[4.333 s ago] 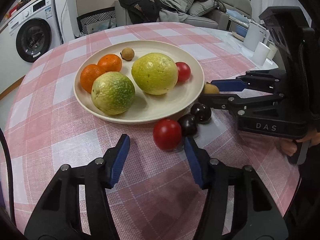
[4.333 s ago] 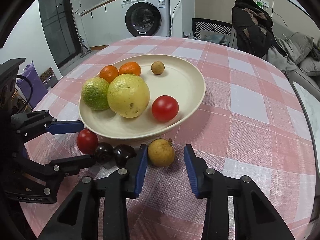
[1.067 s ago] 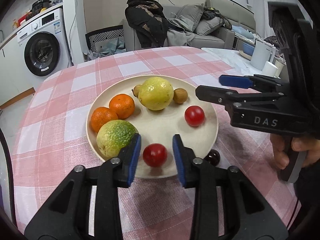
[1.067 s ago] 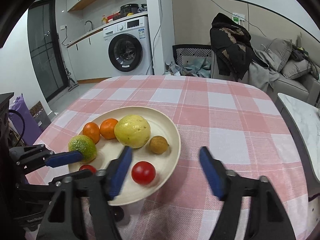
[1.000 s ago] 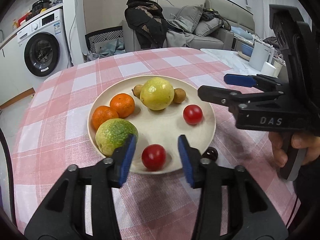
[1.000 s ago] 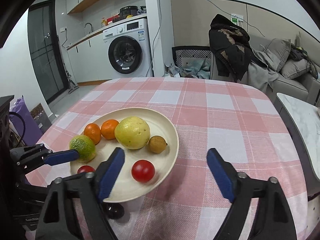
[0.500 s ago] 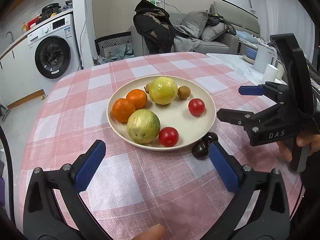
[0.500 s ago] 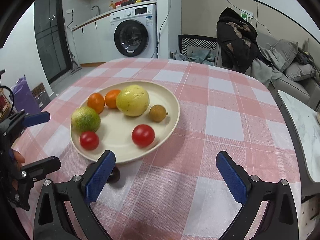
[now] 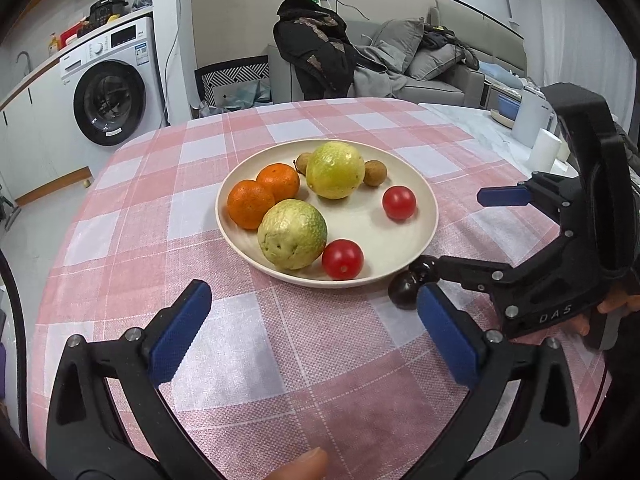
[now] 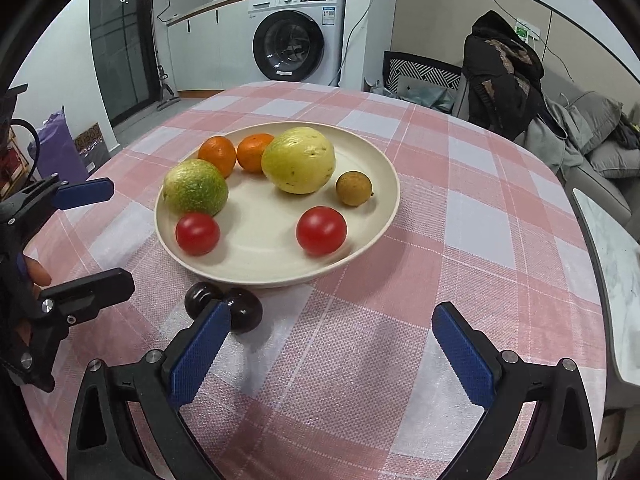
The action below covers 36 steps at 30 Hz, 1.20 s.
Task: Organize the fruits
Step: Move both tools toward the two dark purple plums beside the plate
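A cream plate [image 9: 404,240] [image 10: 380,168] on the pink checked table holds two oranges [image 9: 264,194], two yellow-green guavas [image 9: 292,234], two brown longans [image 9: 375,173] and two red tomatoes [image 9: 343,259] [image 10: 321,231]. Two dark round fruits [image 10: 240,312] [image 9: 404,292] lie on the cloth just outside the plate's near rim. My left gripper [image 9: 312,336] is wide open and empty, short of the plate. My right gripper [image 10: 328,352] is wide open and empty, its left finger partly hiding the dark fruits.
A white marble counter [image 9: 500,136] with white containers [image 9: 532,120] lies beyond the table's right edge. A washing machine [image 10: 298,46] and a sofa with clothes [image 9: 360,64] stand behind the table.
Both grippers have let go of their fruit in the plate, opened wide and drawn back toward me. A second tomato and a second longan now lie in the plate.
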Each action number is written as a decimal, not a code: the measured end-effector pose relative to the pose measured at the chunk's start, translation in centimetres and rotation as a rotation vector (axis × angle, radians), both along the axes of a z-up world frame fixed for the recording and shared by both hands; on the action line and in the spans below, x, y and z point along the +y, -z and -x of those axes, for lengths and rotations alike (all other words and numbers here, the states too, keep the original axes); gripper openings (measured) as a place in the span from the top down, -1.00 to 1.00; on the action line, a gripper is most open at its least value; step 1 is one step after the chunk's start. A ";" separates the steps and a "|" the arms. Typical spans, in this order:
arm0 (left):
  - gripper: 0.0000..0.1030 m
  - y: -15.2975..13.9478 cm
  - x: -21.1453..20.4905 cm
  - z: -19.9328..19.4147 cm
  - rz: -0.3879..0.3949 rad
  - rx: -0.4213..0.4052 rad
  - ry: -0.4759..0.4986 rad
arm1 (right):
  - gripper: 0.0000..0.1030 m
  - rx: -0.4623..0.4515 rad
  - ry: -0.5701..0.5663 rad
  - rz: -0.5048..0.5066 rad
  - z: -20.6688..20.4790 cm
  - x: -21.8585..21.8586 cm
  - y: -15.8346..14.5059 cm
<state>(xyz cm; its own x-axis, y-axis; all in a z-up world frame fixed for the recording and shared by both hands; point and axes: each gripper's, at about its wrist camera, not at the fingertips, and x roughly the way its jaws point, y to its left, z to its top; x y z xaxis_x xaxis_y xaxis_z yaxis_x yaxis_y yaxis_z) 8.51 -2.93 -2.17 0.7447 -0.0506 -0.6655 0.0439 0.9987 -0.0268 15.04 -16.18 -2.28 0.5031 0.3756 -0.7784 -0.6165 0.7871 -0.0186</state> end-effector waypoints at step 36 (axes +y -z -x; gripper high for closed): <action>-0.99 0.5 0.2 -0.6 -0.002 0.019 0.008 | -0.10 0.053 -0.129 0.026 0.8 2.0 0.9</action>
